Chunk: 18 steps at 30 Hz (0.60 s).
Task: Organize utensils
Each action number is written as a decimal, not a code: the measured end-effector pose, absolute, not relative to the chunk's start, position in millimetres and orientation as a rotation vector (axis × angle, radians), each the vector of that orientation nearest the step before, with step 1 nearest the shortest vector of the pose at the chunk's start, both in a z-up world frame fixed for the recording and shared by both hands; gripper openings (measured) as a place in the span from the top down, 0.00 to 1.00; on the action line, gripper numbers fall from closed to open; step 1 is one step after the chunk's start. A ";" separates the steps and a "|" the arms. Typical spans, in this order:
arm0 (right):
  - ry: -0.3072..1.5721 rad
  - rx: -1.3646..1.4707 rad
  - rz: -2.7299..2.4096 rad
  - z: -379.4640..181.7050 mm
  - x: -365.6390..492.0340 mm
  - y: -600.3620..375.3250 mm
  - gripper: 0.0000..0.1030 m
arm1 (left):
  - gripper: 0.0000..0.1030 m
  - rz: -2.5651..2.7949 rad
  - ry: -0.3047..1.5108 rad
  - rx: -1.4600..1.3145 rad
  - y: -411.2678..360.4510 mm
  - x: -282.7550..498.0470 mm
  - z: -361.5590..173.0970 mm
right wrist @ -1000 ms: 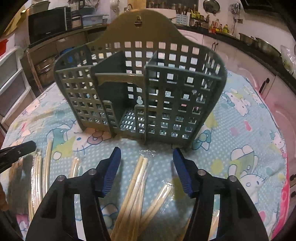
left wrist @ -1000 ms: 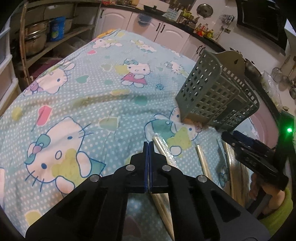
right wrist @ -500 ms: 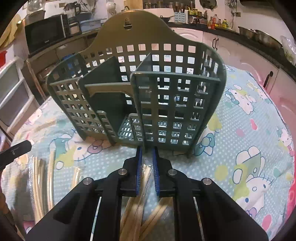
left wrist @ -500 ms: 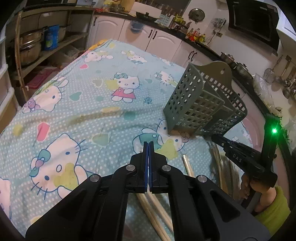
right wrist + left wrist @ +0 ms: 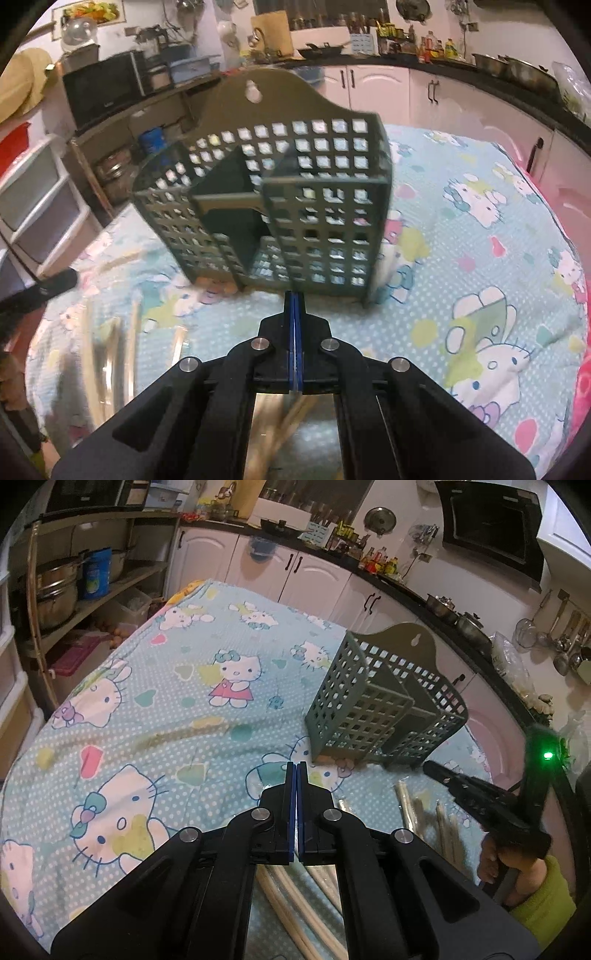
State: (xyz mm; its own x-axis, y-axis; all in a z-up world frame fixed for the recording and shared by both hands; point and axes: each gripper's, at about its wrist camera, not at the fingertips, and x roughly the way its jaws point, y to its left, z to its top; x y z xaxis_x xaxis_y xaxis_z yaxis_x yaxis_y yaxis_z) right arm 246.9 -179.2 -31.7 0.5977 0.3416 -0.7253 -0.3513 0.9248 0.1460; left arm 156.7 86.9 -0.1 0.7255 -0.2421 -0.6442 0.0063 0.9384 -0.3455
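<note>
The chopsticks (image 5: 406,805) lie loose on the tablecloth (image 5: 147,709) at lower right of the left view, just before the green basket (image 5: 295,206), which stands centre frame, empty as far as visible. Judged step: pick-up, none yet lifted. Right gripper (image 5: 294,306) and left gripper (image 5: 296,775) are pressed closed; whether either pinches anything cannot be told. Next: carry chopsticks into a compartment.

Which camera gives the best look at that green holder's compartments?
The right wrist view: the green holder faces it, showing its dividers and perforated floor, slightly blurred. The left wrist view shows it sharper but obliquely, mostly an outer wall.
</note>
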 end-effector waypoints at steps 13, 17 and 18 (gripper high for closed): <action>0.938 -0.058 0.396 -64.5 264.9 -161.4 0.64 | 1.00 -0.167 0.722 -0.313 76.9 154.8 16.5; 0.931 -0.062 0.411 -64.1 266.7 -157.7 0.83 | 1.00 -0.175 0.716 -0.309 72.3 156.1 19.5; 0.928 -0.063 0.415 -62.8 266.6 -157.6 0.88 | 1.00 -0.177 0.715 -0.306 70.7 156.7 20.0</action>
